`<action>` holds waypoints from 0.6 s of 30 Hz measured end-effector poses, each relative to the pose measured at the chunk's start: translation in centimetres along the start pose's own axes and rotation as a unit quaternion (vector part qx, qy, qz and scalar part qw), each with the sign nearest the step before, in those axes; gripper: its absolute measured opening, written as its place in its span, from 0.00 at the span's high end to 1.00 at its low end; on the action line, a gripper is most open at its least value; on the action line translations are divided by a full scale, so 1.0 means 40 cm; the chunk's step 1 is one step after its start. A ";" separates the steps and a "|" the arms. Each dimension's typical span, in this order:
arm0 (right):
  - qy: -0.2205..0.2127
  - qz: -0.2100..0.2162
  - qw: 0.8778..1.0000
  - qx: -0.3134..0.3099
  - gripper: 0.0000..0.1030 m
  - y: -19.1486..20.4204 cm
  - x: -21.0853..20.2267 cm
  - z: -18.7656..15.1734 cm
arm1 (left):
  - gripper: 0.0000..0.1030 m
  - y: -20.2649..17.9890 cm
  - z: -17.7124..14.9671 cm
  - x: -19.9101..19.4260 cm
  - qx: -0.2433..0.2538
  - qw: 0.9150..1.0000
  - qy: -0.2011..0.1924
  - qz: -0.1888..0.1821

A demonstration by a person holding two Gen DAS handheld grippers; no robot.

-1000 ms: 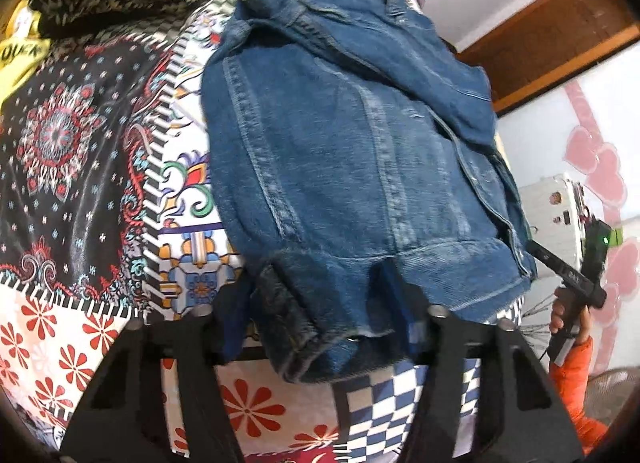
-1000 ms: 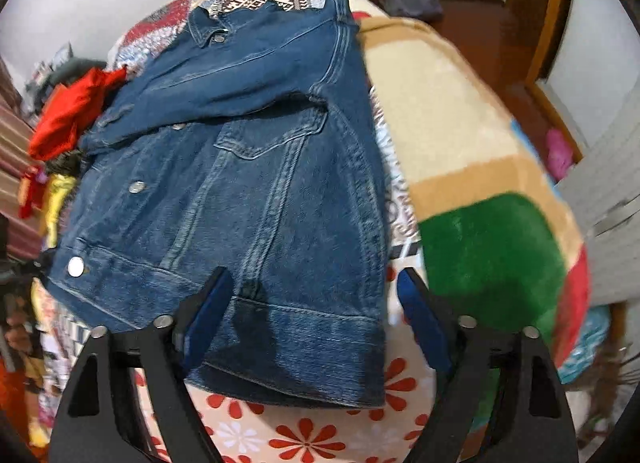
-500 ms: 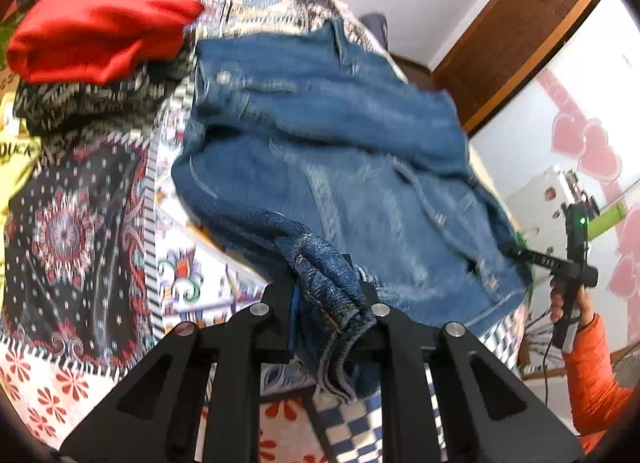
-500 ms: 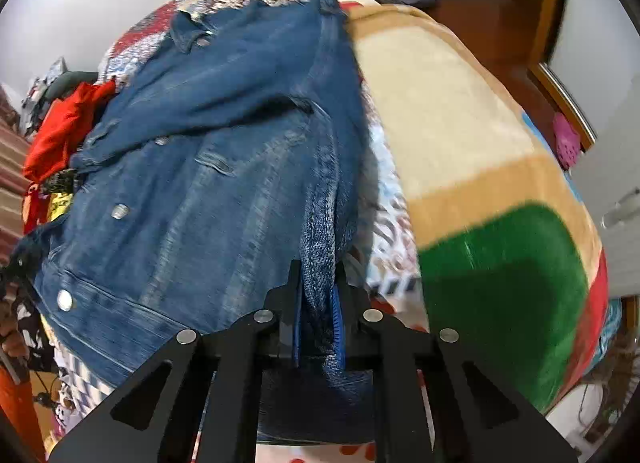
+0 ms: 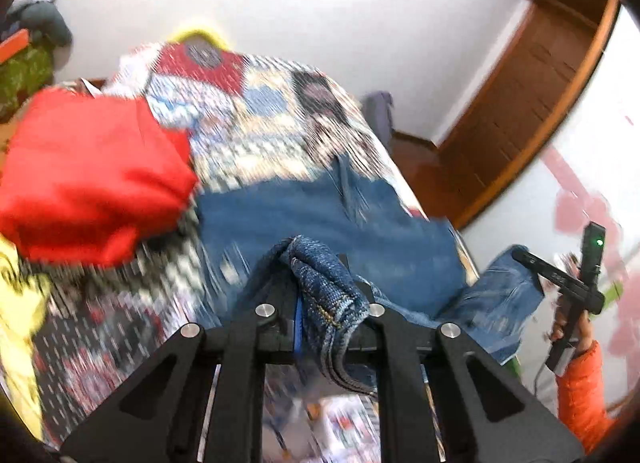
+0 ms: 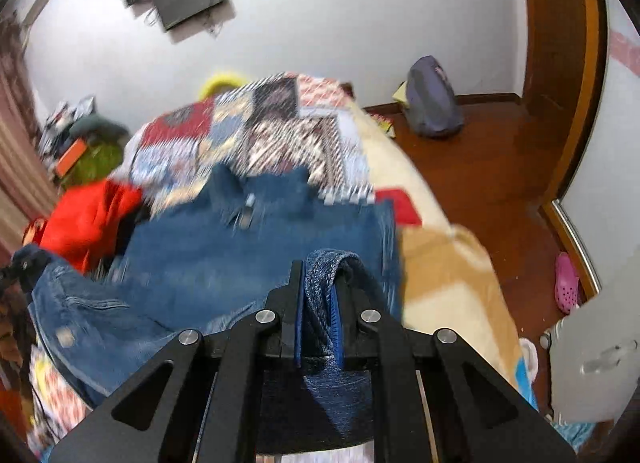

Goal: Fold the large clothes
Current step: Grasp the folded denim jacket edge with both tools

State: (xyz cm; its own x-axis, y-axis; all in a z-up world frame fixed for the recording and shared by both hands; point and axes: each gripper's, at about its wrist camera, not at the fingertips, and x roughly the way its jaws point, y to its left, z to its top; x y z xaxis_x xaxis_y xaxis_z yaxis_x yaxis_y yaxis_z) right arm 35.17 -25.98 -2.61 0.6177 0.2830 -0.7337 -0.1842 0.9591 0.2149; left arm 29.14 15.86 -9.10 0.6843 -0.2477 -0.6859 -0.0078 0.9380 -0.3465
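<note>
A blue denim jacket [image 5: 320, 219] lies on the patterned bed cover [image 5: 256, 123]; it also shows in the right wrist view [image 6: 224, 247]. My left gripper [image 5: 320, 267] is shut on a bunched corner of the jacket's hem and holds it lifted above the bed. My right gripper [image 6: 320, 275] is shut on the other hem corner, also lifted. The hem hangs between the two grippers, and the collar end stays on the bed. The right gripper [image 5: 576, 283] also shows at the right of the left wrist view, with denim hanging from it.
A red garment [image 5: 88, 175] lies in a pile at the bed's left, also in the right wrist view [image 6: 88, 219]. A beige and green blanket [image 6: 448, 275] covers the bed's right side. A grey backpack [image 6: 432, 103] sits on the wooden floor. A pink shoe [image 6: 566, 279] lies by the door.
Both grippers closed on the jacket's hem corners and lifted them up and toward the collar. The views tilted up and now show the far wall.
</note>
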 end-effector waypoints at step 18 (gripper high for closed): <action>0.075 0.005 0.989 0.124 0.89 -0.136 0.338 0.024 | 0.79 0.141 0.063 0.469 0.013 0.984 0.140 0.112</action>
State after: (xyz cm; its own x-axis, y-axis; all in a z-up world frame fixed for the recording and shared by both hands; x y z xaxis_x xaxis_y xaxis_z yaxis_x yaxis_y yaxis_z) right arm 45.25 -27.35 -13.09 0.4926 0.3059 -0.8147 0.0149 0.9331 0.3593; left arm 43.77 17.12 -22.33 0.4400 -0.0876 -0.8937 -0.1139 0.9817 -0.1523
